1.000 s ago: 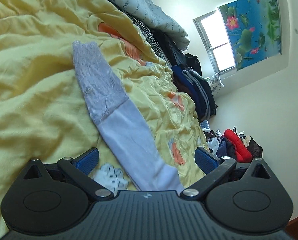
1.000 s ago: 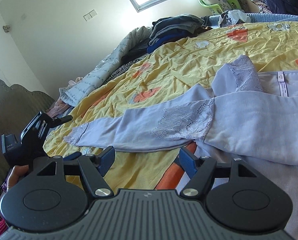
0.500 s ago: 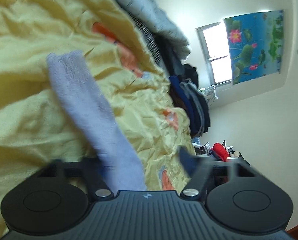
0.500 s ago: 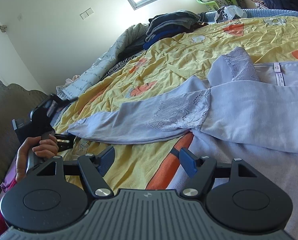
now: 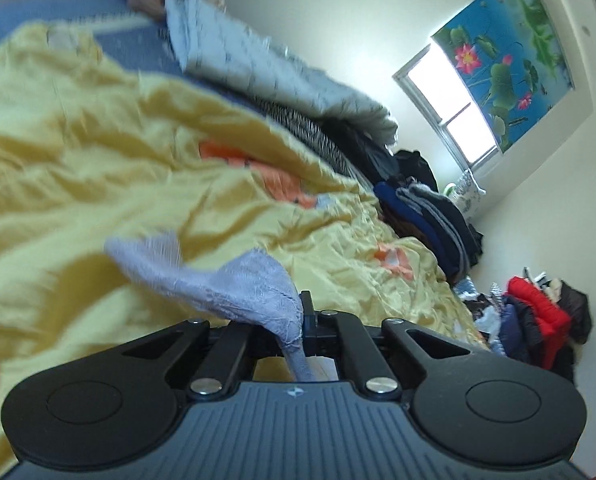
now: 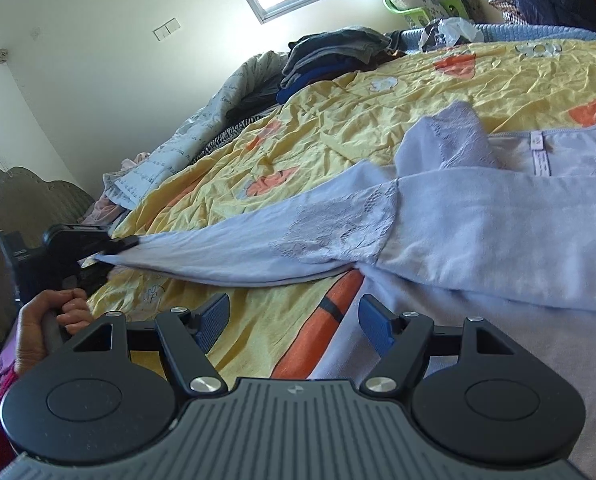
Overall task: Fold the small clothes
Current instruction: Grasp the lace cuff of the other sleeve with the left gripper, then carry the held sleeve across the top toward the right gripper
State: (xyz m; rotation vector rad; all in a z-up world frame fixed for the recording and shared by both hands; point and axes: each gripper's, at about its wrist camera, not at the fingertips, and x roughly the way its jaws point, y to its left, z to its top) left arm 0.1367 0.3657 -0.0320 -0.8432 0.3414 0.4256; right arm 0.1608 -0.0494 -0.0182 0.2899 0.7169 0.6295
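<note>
A lavender long-sleeved top (image 6: 498, 216) with lace panels lies spread on a yellow bedspread (image 6: 378, 120). Its sleeve (image 6: 226, 248) stretches left, lifted off the bed, to my left gripper (image 6: 110, 246), which is shut on the cuff. In the left wrist view the bunched lace cuff (image 5: 254, 292) is pinched between the closed jaws of the left gripper (image 5: 304, 320), and the picture is blurred. My right gripper (image 6: 294, 320) stands open near the bed's front, above the bedspread and the top's hem, with nothing between its blue pads (image 6: 372, 322).
Folded dark clothes (image 6: 330, 56) and a grey quilt (image 6: 218, 108) are stacked along the bed's far side. A red jacket heap (image 5: 538, 312) lies beyond the bed's end. A hand (image 6: 50, 320) holds the left gripper's handle beside a headboard (image 6: 22, 196).
The left gripper closed on the sleeve's cuff and lifted it off the bedspread, rolling as it rose. The sleeve now hangs taut. The right gripper stayed put and open.
</note>
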